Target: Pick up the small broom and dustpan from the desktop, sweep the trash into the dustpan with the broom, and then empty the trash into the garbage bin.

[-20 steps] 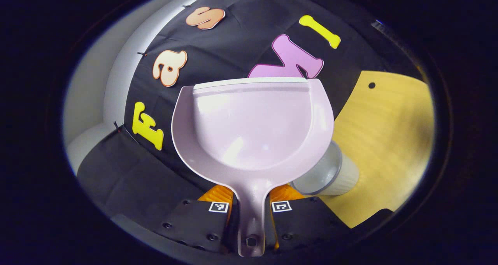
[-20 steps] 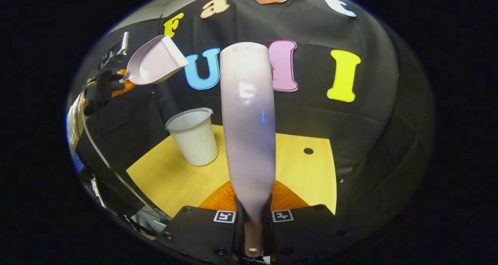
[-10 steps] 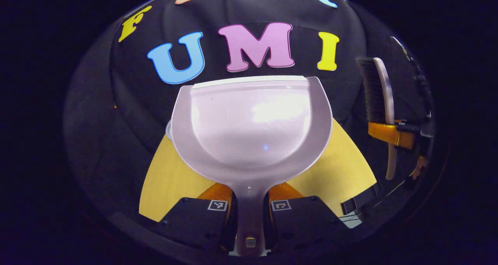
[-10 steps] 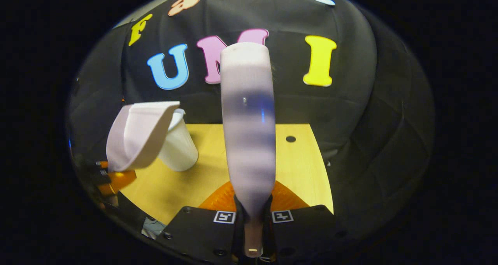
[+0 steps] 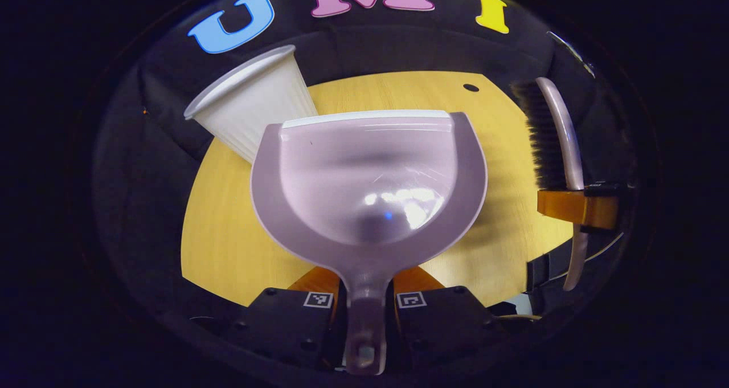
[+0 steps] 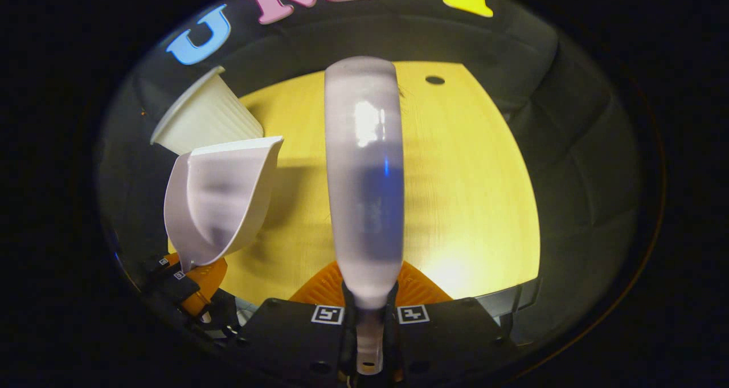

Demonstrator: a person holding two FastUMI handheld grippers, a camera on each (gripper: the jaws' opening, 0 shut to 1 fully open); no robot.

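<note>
Left gripper [image 5: 364, 297] clamped on dustpan [image 5: 369, 177] handle, pan held above desktop [image 5: 228, 245]. Right gripper [image 6: 370, 314] clamped on broom [image 6: 364, 177] handle; bristles hidden behind its back. Garbage bin [image 5: 250, 106] near far-left desktop corner, base hidden behind pan.

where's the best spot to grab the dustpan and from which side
By its narrow handle, from the rear end, opposite the flat front lip. The dustpan has a wide curved scoop that offers no easy pinch; the left gripper is shut on that handle this way.
</note>
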